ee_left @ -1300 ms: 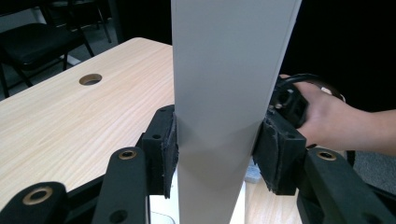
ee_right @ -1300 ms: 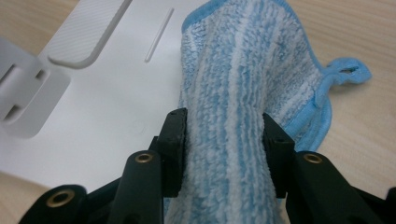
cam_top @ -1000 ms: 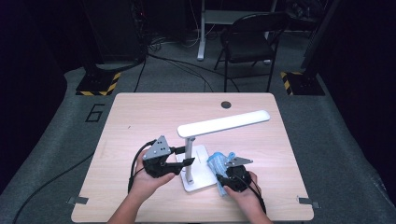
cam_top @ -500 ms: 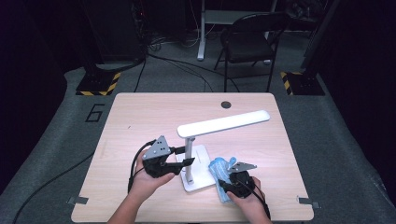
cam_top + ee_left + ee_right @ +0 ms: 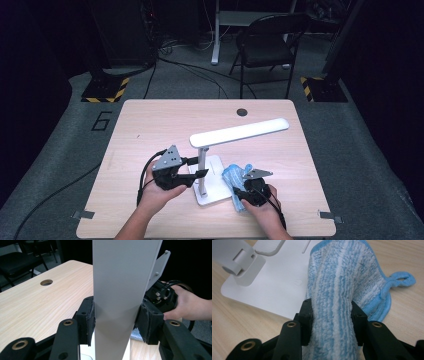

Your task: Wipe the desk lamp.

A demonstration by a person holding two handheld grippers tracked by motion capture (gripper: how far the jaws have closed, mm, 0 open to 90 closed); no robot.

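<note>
Your two grippers are both loaded, and the one lamp (image 5: pixel 220 150) is the reference for everything here.

Your right gripper (image 5: pixel 246 186) sits nearest you, just right of the lamp base (image 5: pixel 216 181). Its jaws have just been closing and now pinch a bunched fold of the one blue-and-white striped cloth (image 5: pixel 342 290), pads pressing the pile from both sides at a narrow gap. The cloth lies partly on the base's right edge and partly on the table (image 5: pixel 150 125). Its one hanging loop (image 5: pixel 403 280) rests on the wood, on the side away from the lamp.

Your left gripper (image 5: pixel 192 167) comes in from the left of the lamp. Its jaws are clamped on the one upright post (image 5: pixel 120 290), one pad flat against each side, set roughly a post-width apart. One grey three-cornered plate (image 5: pixel 169 159) rides on top of it.

The lamp's one long head (image 5: pixel 240 132) sticks out to the right above the base, angled toward the far right corner.

Farther out there's one round cable hole (image 5: pixel 242 112) in the table beyond the lamp head, then one folding chair (image 5: pixel 267 45) on the floor past the far edge.
</note>
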